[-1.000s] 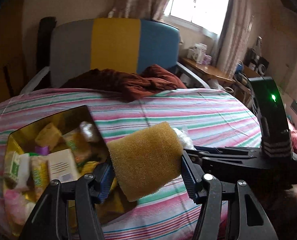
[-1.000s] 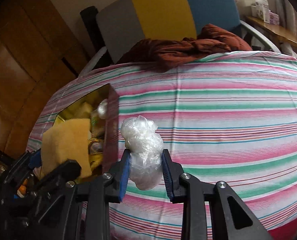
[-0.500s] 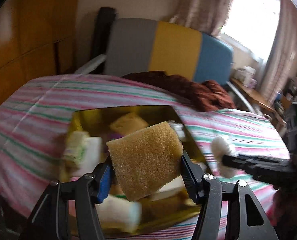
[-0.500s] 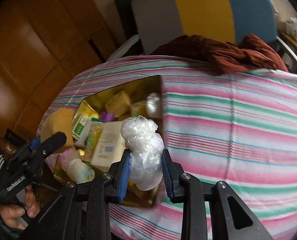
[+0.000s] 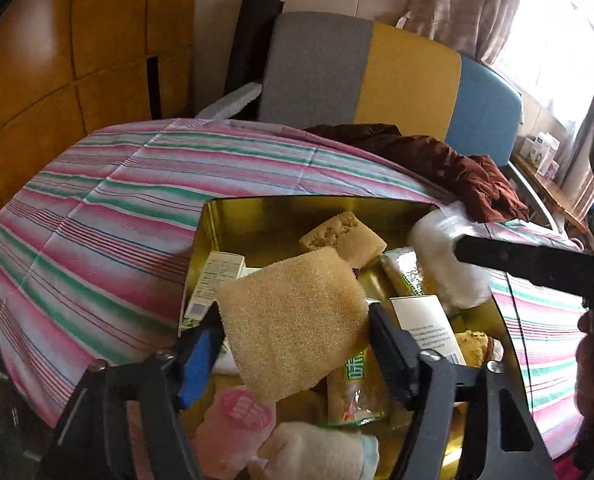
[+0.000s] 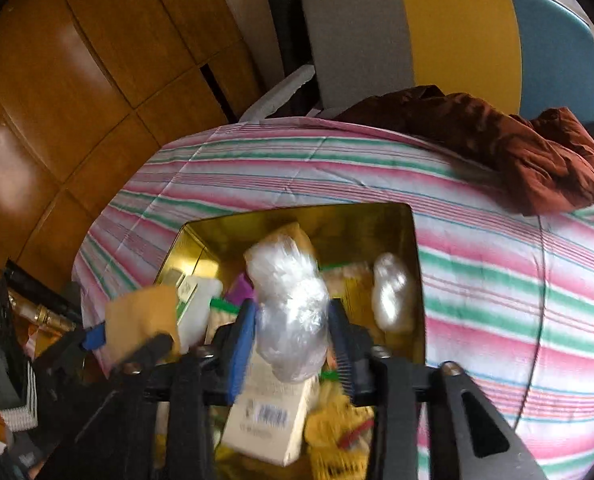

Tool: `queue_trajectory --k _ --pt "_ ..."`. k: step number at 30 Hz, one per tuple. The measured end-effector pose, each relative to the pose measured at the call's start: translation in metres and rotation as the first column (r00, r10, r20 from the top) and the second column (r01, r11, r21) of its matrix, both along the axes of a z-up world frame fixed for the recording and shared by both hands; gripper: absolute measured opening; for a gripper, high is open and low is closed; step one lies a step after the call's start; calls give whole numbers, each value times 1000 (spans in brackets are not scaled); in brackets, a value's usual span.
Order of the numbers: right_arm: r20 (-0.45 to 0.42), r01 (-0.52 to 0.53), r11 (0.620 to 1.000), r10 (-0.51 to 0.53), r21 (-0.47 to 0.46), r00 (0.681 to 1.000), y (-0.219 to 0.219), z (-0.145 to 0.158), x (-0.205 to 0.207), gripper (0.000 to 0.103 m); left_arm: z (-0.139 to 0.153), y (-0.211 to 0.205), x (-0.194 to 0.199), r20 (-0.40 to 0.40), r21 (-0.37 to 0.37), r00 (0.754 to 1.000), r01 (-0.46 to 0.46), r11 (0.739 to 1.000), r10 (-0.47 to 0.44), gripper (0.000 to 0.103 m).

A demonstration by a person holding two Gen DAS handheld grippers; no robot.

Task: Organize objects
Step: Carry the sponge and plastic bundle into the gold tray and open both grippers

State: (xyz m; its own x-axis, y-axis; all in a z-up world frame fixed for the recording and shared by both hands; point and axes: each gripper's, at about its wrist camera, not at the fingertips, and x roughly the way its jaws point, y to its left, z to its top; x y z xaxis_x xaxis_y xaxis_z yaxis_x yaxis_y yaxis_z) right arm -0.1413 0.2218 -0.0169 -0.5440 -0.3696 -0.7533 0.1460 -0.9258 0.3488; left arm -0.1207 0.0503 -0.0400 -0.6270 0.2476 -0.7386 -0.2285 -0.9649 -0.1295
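Observation:
An open gold tin box [image 5: 281,210] holding several items stands on the striped tablecloth [image 5: 109,208]. My left gripper [image 5: 293,314] hangs over the box with a tan sponge [image 5: 293,328] between its fingertips. Its jaws are opening, and the sponge still touches both tips. My right gripper [image 6: 292,310] is over the same box [image 6: 297,218], and its jaws are opening too. A crumpled clear plastic bag [image 6: 291,312] still fills the gap between its pads. The bag [image 5: 443,264] and right finger also show in the left wrist view.
Inside the box lie a second sponge [image 5: 343,236], a white carton [image 5: 427,328], snack packets and a pink item [image 5: 237,412]. A maroon cloth [image 5: 437,160] lies on the table's far edge before a grey, yellow and blue chair [image 5: 377,76]. Wooden panels [image 5: 57,60] stand left.
Both grippers have swung left from beside the box to over it. Their jaws stand slightly wider. The sponge and the bag keep their place between the pads.

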Motion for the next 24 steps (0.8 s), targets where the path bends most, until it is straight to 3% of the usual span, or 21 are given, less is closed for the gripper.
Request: queue_trajectory --k 10,24 --pt "20 -18 1000 18 23 1000 -8 -10 5 43 3 -8 8 -5 7 1000 -25 1000 25 80" --pt "-78 42 989 -31 141 996 -10 2 68 53 46 -14 51 -137 -24 988 -73 997 69 97"
